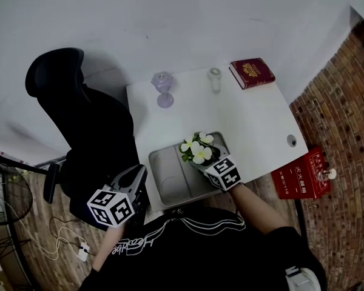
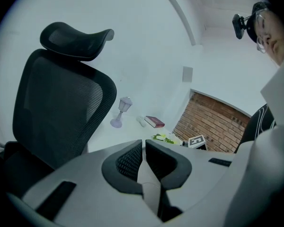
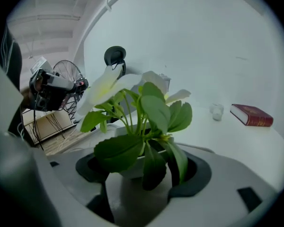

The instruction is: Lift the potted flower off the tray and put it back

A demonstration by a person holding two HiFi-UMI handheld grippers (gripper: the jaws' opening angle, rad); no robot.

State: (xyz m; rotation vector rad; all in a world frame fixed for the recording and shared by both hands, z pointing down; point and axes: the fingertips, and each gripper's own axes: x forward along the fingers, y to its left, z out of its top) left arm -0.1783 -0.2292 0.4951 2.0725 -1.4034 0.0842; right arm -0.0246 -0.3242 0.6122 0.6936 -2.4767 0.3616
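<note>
The potted flower (image 1: 197, 150), white and yellow blooms over green leaves in a small white pot, stands at the right end of the grey tray (image 1: 170, 183) near the front edge of the white table (image 1: 255, 120). My right gripper (image 1: 207, 160) is shut on the pot. In the right gripper view the pot (image 3: 132, 167) sits between the two dark pads and the leaves (image 3: 146, 112) fill the middle. Whether the pot rests on the tray floor I cannot tell. My left gripper (image 1: 138, 174) hangs off the table's left side, shut and holding nothing (image 2: 144, 145).
A black office chair (image 1: 79, 120) stands left of the table. At the table's far edge are a purple lamp-shaped ornament (image 1: 163, 88), a small glass (image 1: 215, 79) and a red book (image 1: 252, 73). A red box (image 1: 303, 174) lies on the brick floor at right, a fan (image 1: 6, 199) at left.
</note>
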